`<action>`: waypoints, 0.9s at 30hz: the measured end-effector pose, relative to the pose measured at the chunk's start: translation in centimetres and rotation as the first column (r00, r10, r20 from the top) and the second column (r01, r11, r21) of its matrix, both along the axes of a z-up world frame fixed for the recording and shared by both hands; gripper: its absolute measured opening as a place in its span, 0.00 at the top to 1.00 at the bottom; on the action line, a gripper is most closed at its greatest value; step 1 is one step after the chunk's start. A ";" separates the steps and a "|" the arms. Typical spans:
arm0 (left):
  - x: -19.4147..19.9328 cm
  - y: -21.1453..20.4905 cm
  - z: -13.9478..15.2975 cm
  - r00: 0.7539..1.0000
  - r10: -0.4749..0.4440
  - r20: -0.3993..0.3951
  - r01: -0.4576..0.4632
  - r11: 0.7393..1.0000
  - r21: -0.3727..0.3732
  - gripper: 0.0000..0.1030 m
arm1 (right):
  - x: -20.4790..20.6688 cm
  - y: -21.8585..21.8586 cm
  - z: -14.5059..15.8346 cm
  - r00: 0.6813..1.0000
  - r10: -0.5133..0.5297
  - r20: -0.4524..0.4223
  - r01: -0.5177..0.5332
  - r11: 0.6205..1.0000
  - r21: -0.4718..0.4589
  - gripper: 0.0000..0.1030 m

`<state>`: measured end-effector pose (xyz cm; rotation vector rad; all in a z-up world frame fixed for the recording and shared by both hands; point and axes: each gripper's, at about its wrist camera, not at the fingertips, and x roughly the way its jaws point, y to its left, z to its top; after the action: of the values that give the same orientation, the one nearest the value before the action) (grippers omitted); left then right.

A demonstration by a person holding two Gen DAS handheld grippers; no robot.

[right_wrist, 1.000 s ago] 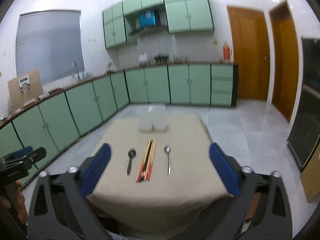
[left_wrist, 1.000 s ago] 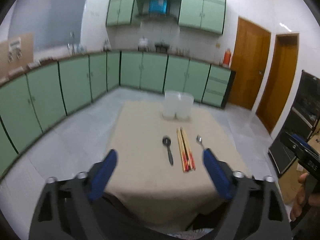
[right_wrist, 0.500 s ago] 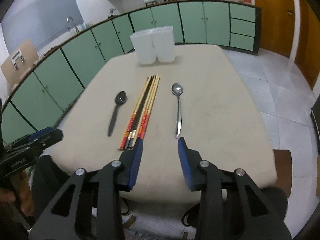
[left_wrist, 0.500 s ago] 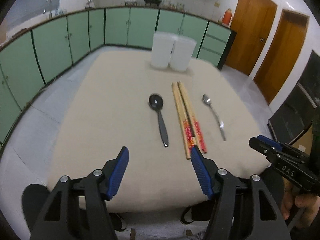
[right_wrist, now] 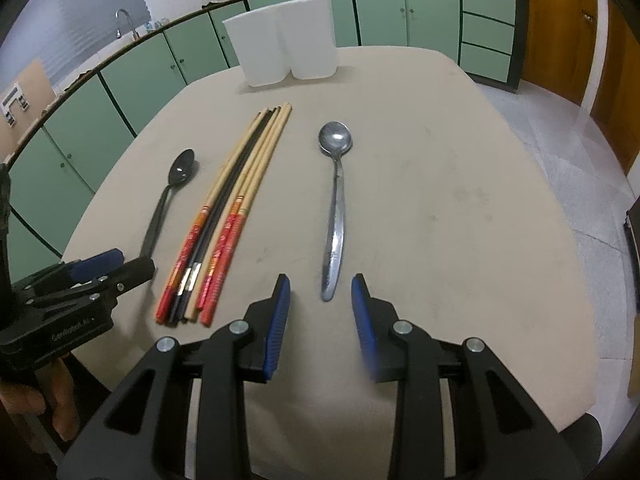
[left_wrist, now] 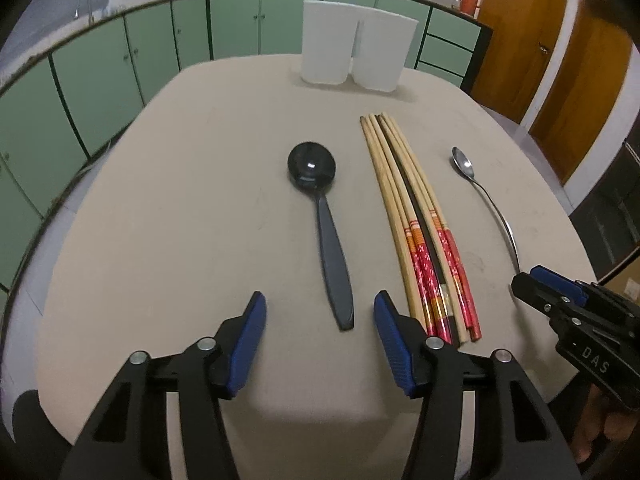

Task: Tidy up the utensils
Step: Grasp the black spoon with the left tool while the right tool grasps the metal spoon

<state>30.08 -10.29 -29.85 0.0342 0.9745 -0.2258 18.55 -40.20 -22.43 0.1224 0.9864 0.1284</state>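
A black spoon [left_wrist: 332,248] lies on the beige table [left_wrist: 180,200], bowl away from me. My left gripper [left_wrist: 320,300] hangs low over it, jaws closing; the handle's near end lies between the blue pads, untouched. To its right lie several chopsticks [left_wrist: 412,216] in a bundle, then a metal spoon [right_wrist: 338,216]. My right gripper [right_wrist: 321,282] stands over that spoon's handle end, jaws closing, and the pads are clear of the metal. Each gripper shows in the other's view: the left gripper [right_wrist: 100,276] and the right gripper [left_wrist: 536,284].
Two white tubs [left_wrist: 356,56] stand side by side at the table's far edge. Green cabinets [left_wrist: 100,80] line the room behind and to the left; wooden doors [left_wrist: 560,60] are at the right. A hand [right_wrist: 24,400] holds the left tool.
Both grippers have dropped and tilted down toward the table, closing in on the spoon handles. Both pairs of jaws have narrowed, the right one much more. The utensils have not moved.
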 end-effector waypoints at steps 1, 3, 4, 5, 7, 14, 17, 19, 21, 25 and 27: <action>0.0 0.0 0.0 1.000 -0.002 0.007 0.002 1.000 0.008 0.46 | 0.2 -0.1 0.0 1.000 0.000 0.006 0.000 1.000 -0.002 0.71; 0.0 -0.4 -0.2 1.000 -0.003 0.031 0.002 0.999 0.033 0.54 | 0.5 -0.3 -0.2 1.000 0.002 0.014 -0.002 1.000 -0.004 0.71; -0.1 -0.5 -0.2 0.999 -0.005 0.043 0.003 0.999 0.042 0.57 | 0.4 -0.3 -0.2 1.000 0.001 0.018 -0.001 1.000 -0.005 0.72; 0.0 -0.6 -0.1 0.999 -0.008 0.050 0.005 0.999 0.043 0.63 | 0.4 -0.3 -0.2 1.000 0.002 0.024 -0.002 1.000 -0.007 0.74; 0.4 -0.6 -0.2 0.998 -0.014 0.055 0.012 0.999 0.034 0.75 | 0.5 -0.4 -0.3 1.000 0.003 0.031 -0.003 1.000 -0.013 0.77; 0.9 -0.1 0.2 0.999 -0.013 0.030 0.014 0.999 -0.033 0.88 | 1.1 -0.9 -0.1 0.999 0.014 0.030 -0.014 1.000 -0.015 0.91; 1.2 0.1 1.4 1.000 -0.020 0.014 0.021 0.999 -0.049 0.88 | 1.0 -1.0 1.1 0.999 0.016 0.045 -0.016 1.000 -0.005 0.91; 1.2 0.3 2.7 0.999 -0.028 0.019 0.029 0.998 -0.053 0.88 | 0.8 -1.0 2.5 0.997 0.019 0.069 -0.019 1.000 -0.001 0.91; 1.2 0.6 4.0 0.999 -0.034 0.034 0.036 0.998 -0.061 0.88 | 0.6 -0.9 4.0 0.995 0.021 0.100 -0.022 1.000 0.005 0.91; 1.0 1.2 6.3 0.995 -0.039 0.088 0.045 0.996 -0.071 0.88 | 0.8 -0.8 7.1 0.986 0.033 0.162 -0.035 0.999 0.009 0.92; 1.1 1.3 7.0 0.993 -0.043 0.108 0.051 0.996 -0.070 0.88 | 1.2 -0.6 8.1 0.983 0.042 0.179 -0.043 0.999 0.005 0.93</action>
<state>31.16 -9.02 -22.82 0.0025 0.8599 -0.3000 19.72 -40.82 -14.28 0.0964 0.8095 0.1801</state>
